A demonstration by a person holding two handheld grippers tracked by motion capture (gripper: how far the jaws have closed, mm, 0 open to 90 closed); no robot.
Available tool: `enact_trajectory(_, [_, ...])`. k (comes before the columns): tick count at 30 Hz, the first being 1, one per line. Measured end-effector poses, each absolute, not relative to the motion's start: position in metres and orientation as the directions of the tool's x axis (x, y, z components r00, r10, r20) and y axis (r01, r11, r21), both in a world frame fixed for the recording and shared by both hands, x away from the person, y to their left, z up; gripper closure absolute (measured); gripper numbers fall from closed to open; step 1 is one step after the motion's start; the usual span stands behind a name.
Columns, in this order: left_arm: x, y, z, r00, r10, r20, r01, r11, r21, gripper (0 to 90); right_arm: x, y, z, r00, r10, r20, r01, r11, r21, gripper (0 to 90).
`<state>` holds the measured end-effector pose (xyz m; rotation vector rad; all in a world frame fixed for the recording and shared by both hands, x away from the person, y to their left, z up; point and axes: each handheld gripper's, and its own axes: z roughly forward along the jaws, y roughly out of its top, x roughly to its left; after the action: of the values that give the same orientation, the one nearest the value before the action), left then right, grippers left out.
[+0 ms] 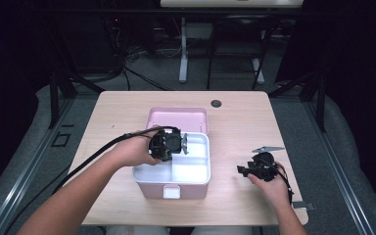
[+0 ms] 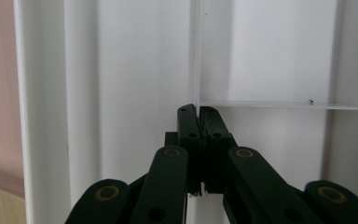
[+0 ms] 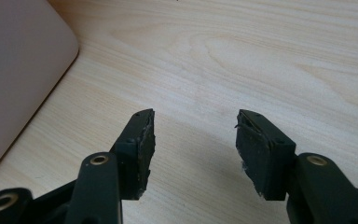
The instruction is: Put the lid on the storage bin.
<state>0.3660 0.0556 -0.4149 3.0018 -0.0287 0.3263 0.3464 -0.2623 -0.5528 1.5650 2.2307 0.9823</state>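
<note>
From my remote station: a pale wood-grain table (image 1: 235, 117) with rounded corners sits at centre frame, a dark round grommet (image 1: 216, 103) near its far edge. Grey carpet (image 1: 235, 73) runs behind it across the upper middle, strewn with black cables (image 1: 127, 54). At top centre stands a second desk (image 1: 232, 3), light-topped, on a white leg (image 1: 183, 49) and dark legs. Black curtains (image 1: 352, 44) darken the upper left and right. Metal rails (image 1: 24, 166) slant along the lower left and right edges. Light falls evenly from overhead.
</note>
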Motion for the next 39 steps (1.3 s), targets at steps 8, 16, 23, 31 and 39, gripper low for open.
enact_trajectory(8, [0.368, 0.050, -0.426, 0.979, -0.018, 0.204, -0.038, -0.995, 0.092, 87.9, 0.347, -0.263, -0.554, -0.395, 0.901, 0.177, 0.736, 0.196, 0.648, 46.6])
enact_trajectory(16, [0.369, 0.057, -0.435, 0.981, 0.014, 0.193, -0.008, -0.993, 0.117, 85.9, 0.347, -0.263, -0.554, -0.397, 0.900, 0.179, 0.735, 0.195, 0.649, 46.5])
enact_trajectory(23, [0.369, 0.071, -0.439, 0.978, 0.069, 0.196, 0.043, -0.990, 0.136, 78.3, 0.347, -0.262, -0.553, -0.397, 0.902, 0.170, 0.735, 0.201, 0.648, 46.3])
enact_trajectory(31, [0.376, 0.110, -0.436, 0.963, 0.234, 0.131, 0.200, -0.953, 0.229, 73.8, 0.350, -0.258, -0.548, -0.401, 0.901, 0.165, 0.725, 0.201, 0.659, 46.3])
enact_trajectory(39, [0.377, 0.129, -0.442, 0.947, 0.311, 0.078, 0.275, -0.913, 0.302, 73.0, 0.358, -0.245, -0.534, -0.426, 0.890, 0.165, 0.711, 0.217, 0.668, 46.9])
